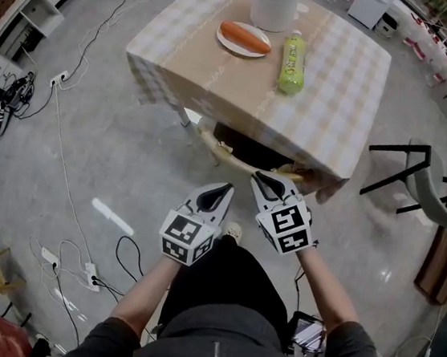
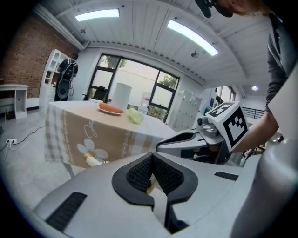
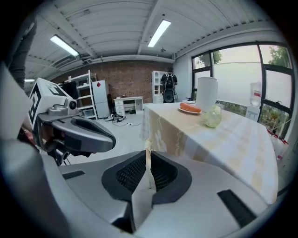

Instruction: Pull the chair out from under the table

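Observation:
The chair (image 1: 238, 159) is tucked under the table (image 1: 328, 114); only its curved pale wooden back rail and a dark patch of seat show below the checked cloth. My left gripper (image 1: 222, 190) and right gripper (image 1: 266, 181) hover side by side just in front of that rail, tips pointing at it, neither touching it. Both are shut with nothing held. In the left gripper view my left gripper (image 2: 152, 155) faces the cloth's hanging side, where a bit of the chair's pale wood (image 2: 93, 161) peeks out. In the right gripper view my right gripper (image 3: 148, 153) points at the table's corner.
On the table stand a plate of orange food (image 1: 244, 38), a green bottle (image 1: 293, 61) and a white cylinder (image 1: 276, 2). A second chair (image 1: 421, 182) with black legs stands at the right. Cables and a power strip (image 1: 86, 274) lie on the floor at the left.

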A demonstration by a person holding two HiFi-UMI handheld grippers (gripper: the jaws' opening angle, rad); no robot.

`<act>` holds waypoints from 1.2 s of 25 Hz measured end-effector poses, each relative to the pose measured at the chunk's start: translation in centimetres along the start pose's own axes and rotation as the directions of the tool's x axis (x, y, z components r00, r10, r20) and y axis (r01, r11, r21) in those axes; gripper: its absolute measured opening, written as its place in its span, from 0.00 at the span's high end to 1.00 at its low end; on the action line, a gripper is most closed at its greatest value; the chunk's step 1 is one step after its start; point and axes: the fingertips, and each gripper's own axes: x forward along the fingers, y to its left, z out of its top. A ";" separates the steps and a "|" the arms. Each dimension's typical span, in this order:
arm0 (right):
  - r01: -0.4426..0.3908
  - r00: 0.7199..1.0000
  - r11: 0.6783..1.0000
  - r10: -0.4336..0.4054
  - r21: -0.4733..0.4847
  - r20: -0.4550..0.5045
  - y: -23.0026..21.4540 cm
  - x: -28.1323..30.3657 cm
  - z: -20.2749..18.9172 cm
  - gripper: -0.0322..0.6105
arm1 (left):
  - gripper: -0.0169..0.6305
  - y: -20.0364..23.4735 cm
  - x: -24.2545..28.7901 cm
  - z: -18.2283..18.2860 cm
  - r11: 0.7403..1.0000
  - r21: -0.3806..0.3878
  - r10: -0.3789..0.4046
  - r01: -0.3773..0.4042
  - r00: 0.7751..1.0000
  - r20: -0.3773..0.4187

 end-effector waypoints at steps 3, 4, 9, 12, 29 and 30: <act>-0.023 0.999 0.999 0.022 -0.028 -0.032 -0.3 0.5 -0.5 0.93 | 0.96 0.0 0.6 -0.5 1.000 -0.004 -0.010 0.010 1.000 -0.014; -0.033 0.999 0.999 0.032 -0.033 -0.041 -0.3 0.8 -0.7 0.93 | 0.96 0.2 0.7 -0.7 1.000 -0.007 -0.011 0.011 1.000 -0.019; -0.071 0.993 0.994 0.063 -0.085 -0.102 0.4 2.4 -1.9 0.93 | 0.96 1.7 1.3 -2.1 0.998 -0.056 -0.001 -0.001 0.999 -0.035; -0.093 0.986 0.989 0.077 -0.112 -0.146 0.7 3.2 -3.1 0.93 | 0.96 2.6 1.8 -2.9 0.997 -0.075 0.012 -0.015 0.999 -0.038; -0.199 0.922 0.929 0.070 -0.311 -0.381 -0.8 8.4 -9.5 0.70 | 0.96 4.7 4.9 -5.9 0.992 -0.121 0.018 -0.029 0.996 -0.091; -0.208 0.918 0.924 0.071 -0.321 -0.391 -0.7 8.7 -9.8 0.70 | 0.96 4.9 5.1 -6.0 0.993 -0.117 0.024 -0.035 0.995 -0.093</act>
